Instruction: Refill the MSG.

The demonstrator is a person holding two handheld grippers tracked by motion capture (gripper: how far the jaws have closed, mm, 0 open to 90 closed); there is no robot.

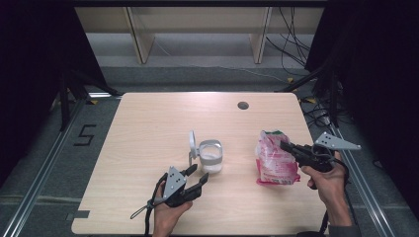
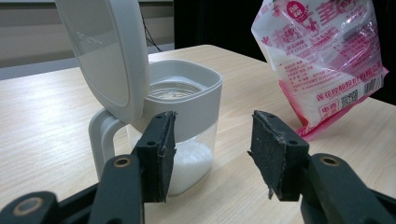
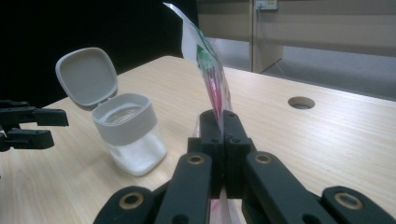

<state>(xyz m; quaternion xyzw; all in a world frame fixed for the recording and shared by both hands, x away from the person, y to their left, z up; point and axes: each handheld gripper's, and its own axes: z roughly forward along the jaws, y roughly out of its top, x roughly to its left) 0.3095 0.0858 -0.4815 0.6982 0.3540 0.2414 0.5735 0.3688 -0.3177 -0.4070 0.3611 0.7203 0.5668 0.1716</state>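
- Pinching the plastic film of the pink bag (image 1: 274,159), the right gripper (image 1: 286,146) has its jaws clenched flat on the bag's edge; in the right gripper view the film rises as a thin sheet straight out from between the black jaws.
- Judged from its look, the pink bag is soft, thin and slick: it will fold and swing, and the white grains inside will slump to the low end, so the weight hangs below the grip. A hold on a corner near the top seam looks best, with room left beside it for pouring.
- The left gripper (image 1: 196,177) hangs released, jaws apart with nothing between them, just in front of the white jar (image 1: 211,156) on the person's side.
- That white jar stands upright to the left of the pink bag, well apart from it, its hinged lid (image 1: 191,142) flipped up on the jar's left. Its clear lower wall looks hard and smooth and shows white grains partly filling it. It seems light enough to tip if knocked; the grey collar or handle would be the place to steady it.
- Beyond the white jar the worktop (image 1: 148,128) lies bare, giving open room. The pink bag sits nearer the worktop's right edge, so moves should go inward toward the jar.
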